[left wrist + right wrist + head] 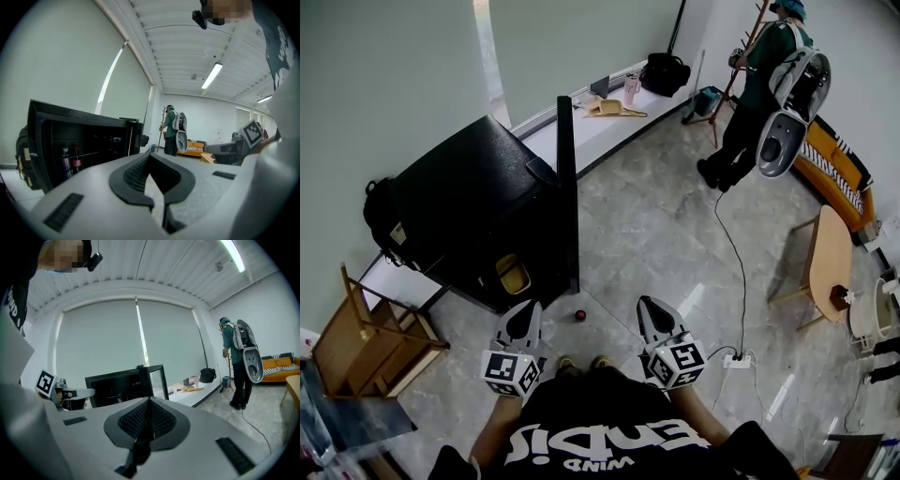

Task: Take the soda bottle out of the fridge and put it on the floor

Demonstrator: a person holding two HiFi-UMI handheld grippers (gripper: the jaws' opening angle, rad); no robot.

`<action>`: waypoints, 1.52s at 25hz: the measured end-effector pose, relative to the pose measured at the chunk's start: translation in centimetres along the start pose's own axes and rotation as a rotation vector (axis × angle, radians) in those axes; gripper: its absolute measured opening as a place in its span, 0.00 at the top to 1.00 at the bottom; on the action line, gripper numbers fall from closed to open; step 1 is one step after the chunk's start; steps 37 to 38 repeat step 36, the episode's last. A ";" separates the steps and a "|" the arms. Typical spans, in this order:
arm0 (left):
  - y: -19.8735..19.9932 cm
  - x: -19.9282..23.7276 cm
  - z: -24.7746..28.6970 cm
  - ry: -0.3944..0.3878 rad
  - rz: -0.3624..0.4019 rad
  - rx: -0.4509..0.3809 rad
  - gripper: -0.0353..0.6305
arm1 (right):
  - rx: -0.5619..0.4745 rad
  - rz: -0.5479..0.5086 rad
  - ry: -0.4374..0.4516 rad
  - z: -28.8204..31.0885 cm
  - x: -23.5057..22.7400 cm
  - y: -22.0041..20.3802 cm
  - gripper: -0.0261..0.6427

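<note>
At the left gripper (150, 157), I find the fingers (133, 177) pressed together along their whole length, with nothing between them and nothing touching them. At the right gripper (150, 401), the fingers (165, 420) are likewise closed on each other and empty.

From the head view, I note the left gripper (528, 311) and right gripper (649, 306) are held low and close to my operator's body. Both point toward the black fridge (469, 197), whose door (567, 187) stands open.

In the left gripper view, a soda bottle (76, 159) with a red label stands upright on a shelf inside the fridge, just beside a second bottle (65, 162). Both are well apart from either pair of fingers, ahead and to the left of the left ones.

A small red-topped object (579, 316) stands on the floor (656, 234) between the two grippers, near the door's lower edge. I cannot tell from above what it is.
</note>
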State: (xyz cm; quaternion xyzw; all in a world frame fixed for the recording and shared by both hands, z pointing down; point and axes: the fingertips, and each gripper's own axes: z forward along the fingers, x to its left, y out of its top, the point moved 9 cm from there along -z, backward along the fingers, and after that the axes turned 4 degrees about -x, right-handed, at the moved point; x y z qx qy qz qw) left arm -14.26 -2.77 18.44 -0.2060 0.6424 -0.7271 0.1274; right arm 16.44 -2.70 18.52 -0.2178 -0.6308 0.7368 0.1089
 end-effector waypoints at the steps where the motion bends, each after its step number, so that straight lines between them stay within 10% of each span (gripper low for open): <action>1: 0.0 0.0 -0.1 0.002 0.000 -0.001 0.94 | 0.000 0.002 -0.001 0.0 0.1 -0.1 0.93; 38: -0.9 -0.2 2.4 0.056 -0.020 0.016 0.94 | -0.001 0.011 0.010 1.5 -2.2 -0.9 0.93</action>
